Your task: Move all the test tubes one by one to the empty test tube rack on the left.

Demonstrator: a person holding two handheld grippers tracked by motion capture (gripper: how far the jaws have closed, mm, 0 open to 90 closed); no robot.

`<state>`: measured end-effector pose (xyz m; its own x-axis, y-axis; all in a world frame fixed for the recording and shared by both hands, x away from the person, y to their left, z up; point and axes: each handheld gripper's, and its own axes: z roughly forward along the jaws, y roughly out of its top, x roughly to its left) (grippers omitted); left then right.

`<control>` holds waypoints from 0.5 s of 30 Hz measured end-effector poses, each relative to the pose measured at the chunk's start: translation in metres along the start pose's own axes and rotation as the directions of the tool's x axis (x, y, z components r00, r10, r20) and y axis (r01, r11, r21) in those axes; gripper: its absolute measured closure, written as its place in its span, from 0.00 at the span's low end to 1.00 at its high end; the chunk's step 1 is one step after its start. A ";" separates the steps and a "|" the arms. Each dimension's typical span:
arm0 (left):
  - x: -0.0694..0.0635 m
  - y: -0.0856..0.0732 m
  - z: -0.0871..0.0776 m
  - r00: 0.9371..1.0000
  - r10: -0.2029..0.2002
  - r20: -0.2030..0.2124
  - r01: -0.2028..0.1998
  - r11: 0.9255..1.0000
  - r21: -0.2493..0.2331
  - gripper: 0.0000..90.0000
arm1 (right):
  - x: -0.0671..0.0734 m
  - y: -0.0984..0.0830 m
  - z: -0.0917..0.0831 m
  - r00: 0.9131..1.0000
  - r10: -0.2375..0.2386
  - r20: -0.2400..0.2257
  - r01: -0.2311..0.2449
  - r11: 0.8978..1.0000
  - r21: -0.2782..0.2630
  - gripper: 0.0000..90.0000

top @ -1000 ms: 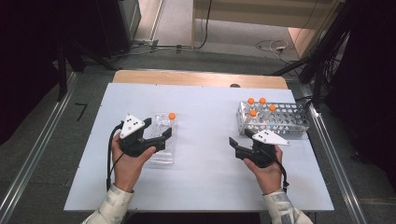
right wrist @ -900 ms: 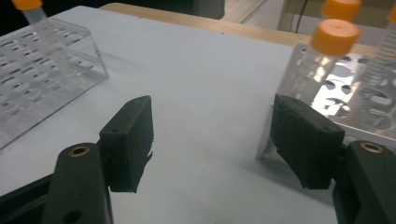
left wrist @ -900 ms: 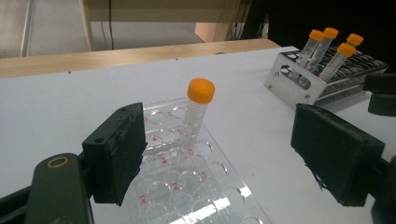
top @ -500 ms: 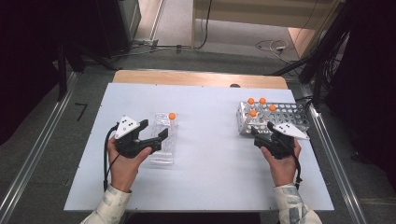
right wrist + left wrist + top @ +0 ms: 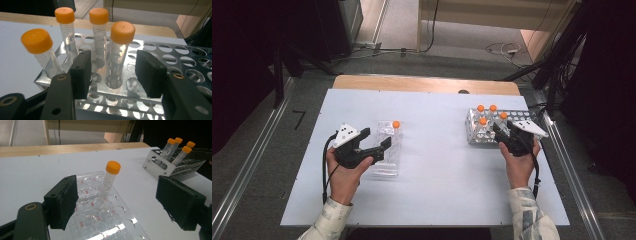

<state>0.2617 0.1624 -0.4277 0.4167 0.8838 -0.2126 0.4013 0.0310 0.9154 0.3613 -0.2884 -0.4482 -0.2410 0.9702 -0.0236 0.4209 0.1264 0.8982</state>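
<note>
A clear plastic rack (image 5: pixel 388 159) (image 5: pixel 100 220) lies on the white table and holds one orange-capped tube (image 5: pixel 396 125) (image 5: pixel 109 180) upright at its far end. My left gripper (image 5: pixel 374 140) (image 5: pixel 120 205) hovers open over this rack, nothing between its jaws. At the right, a metal rack (image 5: pixel 479 139) (image 5: pixel 175 52) holds several orange-capped tubes. My right gripper (image 5: pixel 499 130) (image 5: pixel 113 72) is at that rack. Its jaws have just been closing and stand on either side of the nearest tube (image 5: pixel 119 50), with gaps between pads and tube.
The metal rack (image 5: pixel 172 162) sits near the table's right edge, with many empty holes at its right. A wooden strip (image 5: pixel 422 83) borders the table's far side. Cables lie on the floor beyond.
My right gripper has moved right and forward from the open table to the metal rack, and its jaws have narrowed around a tube. The left gripper has stayed put.
</note>
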 end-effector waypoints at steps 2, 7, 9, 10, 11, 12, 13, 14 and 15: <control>0.001 0.000 0.000 1.000 -0.002 0.001 0.002 1.000 0.003 0.20 | -0.001 0.002 0.006 1.000 -0.003 0.000 0.003 1.000 -0.001 0.53; 0.003 0.000 0.000 1.000 -0.007 -0.002 0.007 1.000 0.001 0.20 | -0.003 0.005 0.018 1.000 0.006 0.008 -0.006 1.000 0.003 0.56; 0.003 0.000 0.000 1.000 -0.008 -0.003 0.008 1.000 0.001 0.20 | -0.003 0.005 0.021 1.000 0.005 0.008 -0.005 1.000 0.005 0.58; 0.004 0.000 0.000 1.000 -0.007 -0.002 0.007 1.000 0.003 0.20 | -0.003 0.005 0.022 1.000 0.004 0.007 -0.004 1.000 0.006 0.59; 0.004 -0.001 0.001 1.000 -0.008 -0.001 0.008 1.000 0.004 0.20 | -0.003 0.005 0.023 1.000 0.004 0.007 -0.004 1.000 0.005 0.60; 0.004 -0.001 0.001 1.000 -0.008 -0.001 0.008 1.000 0.005 0.20 | -0.003 0.005 0.024 1.000 0.004 0.007 -0.004 1.000 0.003 0.61; 0.004 -0.001 0.001 1.000 -0.007 0.000 0.007 1.000 0.006 0.20 | -0.003 0.004 0.024 1.000 0.006 0.008 -0.006 1.000 0.005 0.63; 0.003 -0.001 0.001 1.000 -0.007 -0.001 0.007 1.000 0.007 0.20 | -0.004 0.004 0.025 1.000 0.005 0.008 -0.005 1.000 0.006 0.64; 0.003 -0.001 0.001 1.000 -0.007 -0.001 0.007 1.000 0.008 0.20 | -0.004 0.004 0.025 1.000 0.007 0.008 -0.007 1.000 0.007 0.64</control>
<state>0.2637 0.1644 -0.4299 0.4129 0.8841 -0.2188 0.4108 0.0337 0.9111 0.3861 -0.2869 -0.4560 -0.2312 0.9727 -0.0211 0.4283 0.1212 0.8955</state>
